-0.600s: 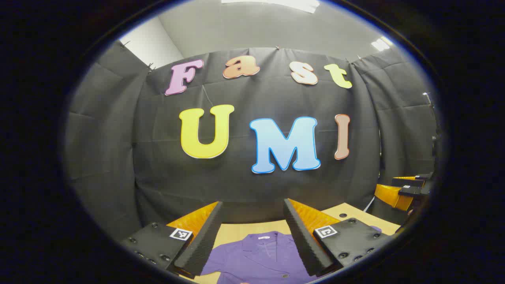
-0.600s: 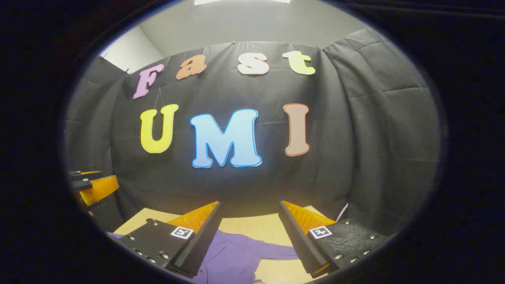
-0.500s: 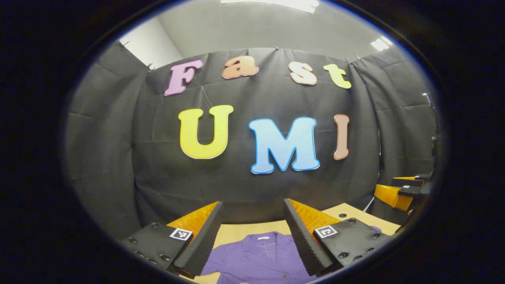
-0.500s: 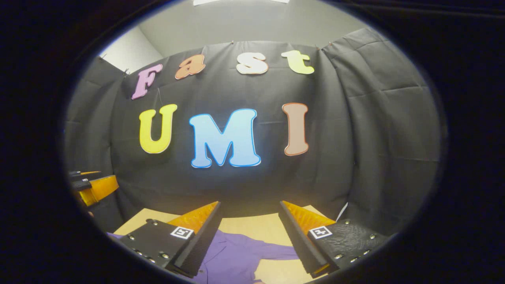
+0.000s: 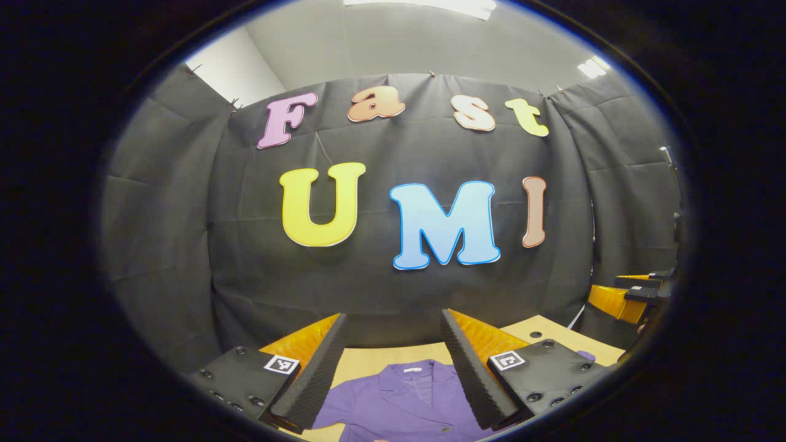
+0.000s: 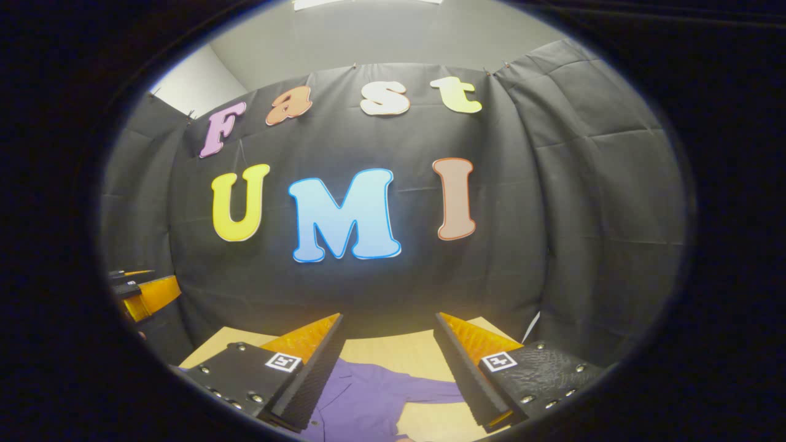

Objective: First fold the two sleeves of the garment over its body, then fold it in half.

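A recording booth: black cloth wall (image 5: pixel 399 294) pinned up around a bare wooden table (image 6: pixel 393 351) under ceiling lights (image 5: pixel 430 6).

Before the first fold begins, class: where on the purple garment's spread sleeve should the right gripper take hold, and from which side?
Grip the sleeve near its outer end, coming down from above. It lies flat on the wooden table, stretched away from the garment body, so a pinch there could probably carry it across. The right gripper hangs open above it.

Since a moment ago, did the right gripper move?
Yes. The right gripper turned slightly right: the wall slid left in its view.
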`<state>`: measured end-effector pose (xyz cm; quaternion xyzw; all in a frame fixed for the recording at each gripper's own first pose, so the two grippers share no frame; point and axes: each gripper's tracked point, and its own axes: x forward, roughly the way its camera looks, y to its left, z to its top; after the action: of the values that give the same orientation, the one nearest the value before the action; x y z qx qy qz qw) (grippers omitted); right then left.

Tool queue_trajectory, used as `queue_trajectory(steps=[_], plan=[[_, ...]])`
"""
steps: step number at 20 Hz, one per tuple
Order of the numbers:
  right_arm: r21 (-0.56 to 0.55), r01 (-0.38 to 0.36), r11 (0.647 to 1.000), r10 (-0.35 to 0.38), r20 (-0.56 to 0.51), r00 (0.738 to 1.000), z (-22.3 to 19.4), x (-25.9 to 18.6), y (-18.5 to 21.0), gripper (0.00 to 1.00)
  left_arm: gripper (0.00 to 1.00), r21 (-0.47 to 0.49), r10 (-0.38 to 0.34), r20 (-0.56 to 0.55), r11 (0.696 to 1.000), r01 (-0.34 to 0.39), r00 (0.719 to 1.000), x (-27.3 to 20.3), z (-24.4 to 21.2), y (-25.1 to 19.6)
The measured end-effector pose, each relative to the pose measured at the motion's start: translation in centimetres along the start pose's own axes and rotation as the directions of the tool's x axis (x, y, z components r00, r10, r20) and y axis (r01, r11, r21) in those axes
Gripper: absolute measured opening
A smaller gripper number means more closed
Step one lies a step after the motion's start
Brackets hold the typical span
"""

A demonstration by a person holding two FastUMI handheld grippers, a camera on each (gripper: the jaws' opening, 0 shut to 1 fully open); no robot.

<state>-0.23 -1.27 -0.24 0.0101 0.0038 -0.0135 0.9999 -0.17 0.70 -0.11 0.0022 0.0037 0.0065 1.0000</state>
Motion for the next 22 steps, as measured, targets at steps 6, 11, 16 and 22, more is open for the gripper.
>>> queue_trajectory(steps=[6,11,16,22], plan=[[0.006,0.022,1.000,-0.022,-0.006,1.000,-0.3,-0.4,-1.1,0.91,0.99,-0.006,0.006,-0.007,1.000,-0.006,1.000,-0.2,-0.4,0.3],[-0.020,0.018,1.000,-0.018,-0.001,1.000,-0.3,-0.2,-1.4,0.92,0.99,0.002,-0.006,-0.009,1.000,0.006,1.000,-0.4,-0.6,-0.3],[-0.036,0.060,0.998,-0.060,-0.019,0.998,-1.3,0.4,-5.1,0.90,0.99,0.014,-0.012,-0.021,1.000,0.012,1.000,-0.1,-0.8,-0.6],[-0.058,0.157,0.986,-0.161,-0.073,0.984,-5.3,2.3,-12.3,0.92,0.99,0.029,-0.004,-0.032,1.000,0.005,0.999,0.2,-1.1,-1.0]])
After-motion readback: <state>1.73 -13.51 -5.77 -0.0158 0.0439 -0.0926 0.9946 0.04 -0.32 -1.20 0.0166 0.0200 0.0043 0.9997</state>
